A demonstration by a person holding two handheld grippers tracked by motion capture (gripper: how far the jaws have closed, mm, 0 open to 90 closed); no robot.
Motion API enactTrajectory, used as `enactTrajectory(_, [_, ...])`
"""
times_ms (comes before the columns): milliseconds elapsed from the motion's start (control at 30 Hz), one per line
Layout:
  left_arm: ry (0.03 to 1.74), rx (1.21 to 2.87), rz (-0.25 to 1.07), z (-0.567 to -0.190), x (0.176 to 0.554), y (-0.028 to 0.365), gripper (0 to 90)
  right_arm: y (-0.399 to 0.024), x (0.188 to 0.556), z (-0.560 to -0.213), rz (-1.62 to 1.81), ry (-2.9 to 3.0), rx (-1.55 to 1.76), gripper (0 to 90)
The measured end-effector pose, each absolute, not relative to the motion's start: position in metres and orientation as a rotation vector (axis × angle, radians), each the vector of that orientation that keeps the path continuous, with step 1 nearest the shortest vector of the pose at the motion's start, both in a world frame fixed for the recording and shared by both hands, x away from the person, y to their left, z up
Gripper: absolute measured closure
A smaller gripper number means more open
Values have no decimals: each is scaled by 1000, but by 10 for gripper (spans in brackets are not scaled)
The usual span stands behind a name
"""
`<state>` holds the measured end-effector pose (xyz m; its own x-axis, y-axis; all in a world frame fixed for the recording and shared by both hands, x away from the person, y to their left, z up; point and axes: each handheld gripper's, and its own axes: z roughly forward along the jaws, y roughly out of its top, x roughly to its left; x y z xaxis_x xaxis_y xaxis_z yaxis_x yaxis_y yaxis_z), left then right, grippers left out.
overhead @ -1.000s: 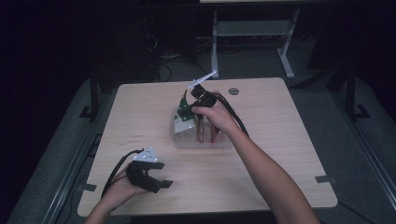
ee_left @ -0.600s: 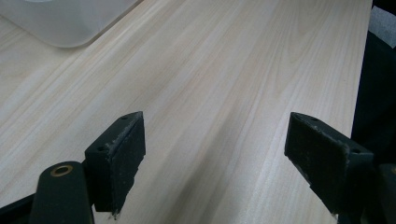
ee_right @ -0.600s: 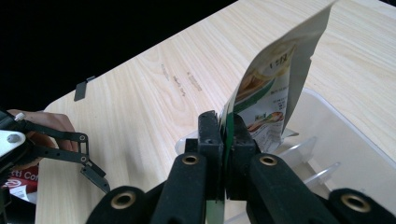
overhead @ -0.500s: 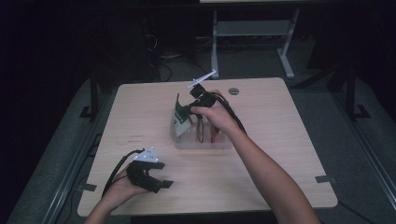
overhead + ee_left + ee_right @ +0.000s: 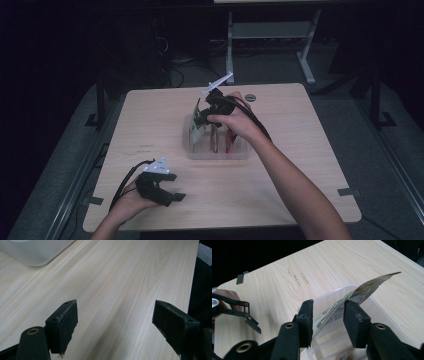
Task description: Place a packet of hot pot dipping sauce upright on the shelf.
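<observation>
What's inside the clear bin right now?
The clear bin holds a flat printed packet leaning at its left end, plus reddish items beside it. The hand and right claw cover the rest.

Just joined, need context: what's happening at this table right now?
A person works two handheld grippers over a wooden table. The right gripper is above a clear plastic bin. Its jaws have just been opening, and a flat printed packet stands between them, leaning into the bin. The left gripper rests open and idle near the table's front edge, holding nothing.
</observation>
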<state>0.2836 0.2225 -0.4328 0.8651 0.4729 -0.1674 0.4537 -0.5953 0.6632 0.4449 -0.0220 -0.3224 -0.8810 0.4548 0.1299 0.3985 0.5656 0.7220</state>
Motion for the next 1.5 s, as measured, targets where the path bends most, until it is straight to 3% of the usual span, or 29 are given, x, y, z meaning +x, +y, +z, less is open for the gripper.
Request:
enactTrajectory(300, [674, 2295, 27, -433, 284, 223, 200, -26, 443, -321, 1185, 2736, 751, 555])
enactTrajectory(467, [664, 2306, 24, -433, 284, 223, 200, -27, 446, -330, 1151, 2784, 768, 482])
enactTrajectory(767, [662, 2300, 21, -434, 284, 222, 200, -46, 437, -317, 1313, 2679, 792, 460])
enactTrajectory(1200, [654, 2290, 18, -433, 282, 217, 200, -89, 385, -312, 1416, 2621, 711, 435])
enactTrajectory(1500, [635, 2290, 25, -430, 280, 214, 200, -112, 357, -333, 1423, 2618, 728, 416])
